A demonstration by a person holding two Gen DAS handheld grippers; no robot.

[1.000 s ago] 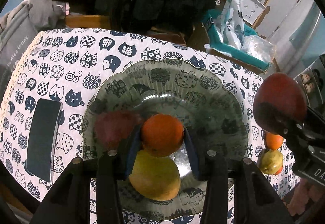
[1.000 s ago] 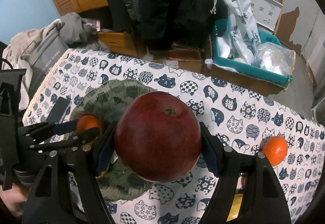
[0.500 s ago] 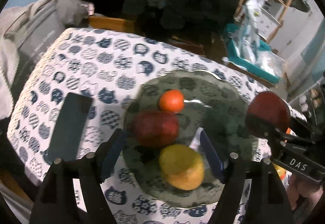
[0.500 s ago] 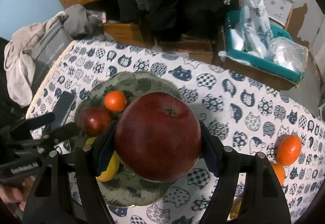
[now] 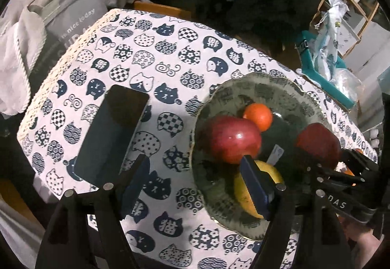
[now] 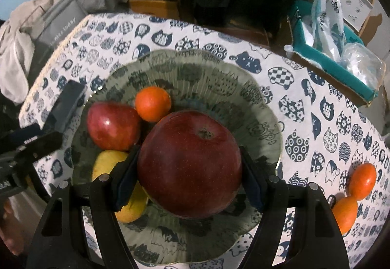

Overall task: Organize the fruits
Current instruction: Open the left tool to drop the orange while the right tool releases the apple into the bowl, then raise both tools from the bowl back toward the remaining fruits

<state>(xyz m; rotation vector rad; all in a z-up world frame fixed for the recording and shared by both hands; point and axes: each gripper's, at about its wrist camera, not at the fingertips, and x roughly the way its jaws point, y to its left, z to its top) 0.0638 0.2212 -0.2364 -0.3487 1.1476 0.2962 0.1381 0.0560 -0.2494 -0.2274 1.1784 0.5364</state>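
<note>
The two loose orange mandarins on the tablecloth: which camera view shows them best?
The right wrist view: both orange mandarins lie plainly at its right edge. In the left wrist view the right gripper hides almost all of them.

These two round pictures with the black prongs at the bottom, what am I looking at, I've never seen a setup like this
A person holds a two-finger gripper in each hand; each carries a fisheye camera looking along its fingers, hence the round views. One picture is from the left gripper, which is open with nothing between its fingers. The other is from the right gripper, shut on a large red apple over a glass plate. The plate sits on a cat-print tablecloth and holds a smaller red apple, an orange and a yellow fruit. Two more oranges lie on the cloth, and a dark phone lies beside the plate.
</note>
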